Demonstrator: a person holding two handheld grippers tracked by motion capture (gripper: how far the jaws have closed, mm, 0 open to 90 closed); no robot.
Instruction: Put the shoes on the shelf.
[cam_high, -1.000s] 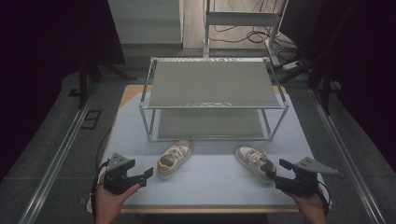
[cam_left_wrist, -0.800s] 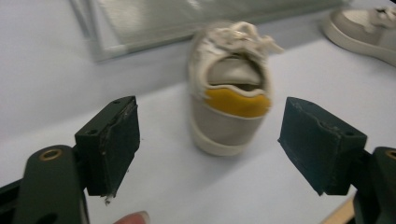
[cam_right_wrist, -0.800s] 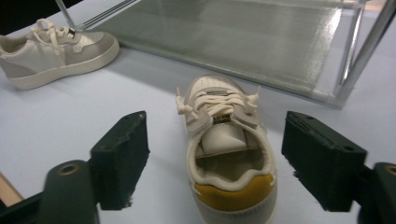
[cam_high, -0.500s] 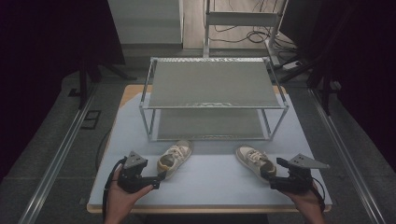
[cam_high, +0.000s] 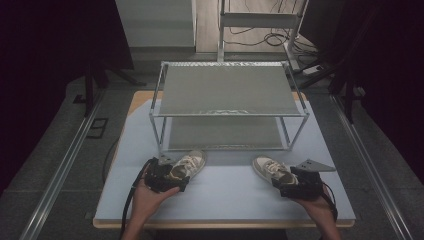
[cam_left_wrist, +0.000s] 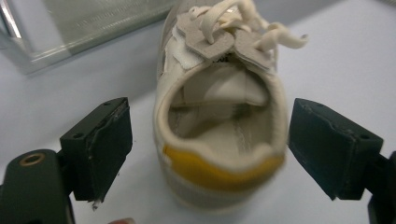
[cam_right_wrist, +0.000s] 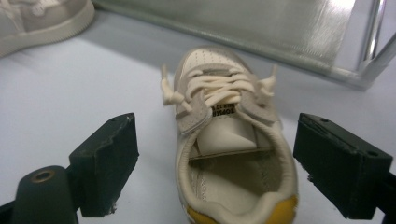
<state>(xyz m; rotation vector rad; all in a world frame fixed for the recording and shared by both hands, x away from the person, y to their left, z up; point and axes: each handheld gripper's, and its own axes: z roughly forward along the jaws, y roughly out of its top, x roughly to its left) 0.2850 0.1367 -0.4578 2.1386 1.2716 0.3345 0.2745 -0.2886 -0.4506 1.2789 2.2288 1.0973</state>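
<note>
Shoes were the items in hand: two small pale ones lay on the table (cam_high: 225, 192) in front of the wire rack (cam_high: 227, 107), well apart from each other. I had the left gripper (cam_high: 172, 181) at the heel of the left shoe (cam_high: 189, 164) and the right gripper (cam_high: 292, 186) at the heel of the right shoe (cam_high: 270, 169).

Alignment was the relation that mattered. In the left gripper view the left shoe (cam_left_wrist: 219, 126) ran straight away from the camera, yellow heel tab nearest, toe toward the rack (cam_left_wrist: 93, 23). Its heel sat between the two jaws, which stood spread with a visible gap on each side; the pads touched nothing. The right gripper view showed the same layout: the right shoe (cam_right_wrist: 229, 140) pointed away along the jaw axis, heel between the spread jaws, clear of both pads. Each hand was nearer to its own shoe, so I judged no crossing of arms to be needed; the next move would be to close across each heel.

Compared with the frame one second before, the left gripper had travelled inward across the table to reach its shoe, and the right had crept slightly forward. Both sets of jaws had just been opening. Neither shoe had shifted.
</note>
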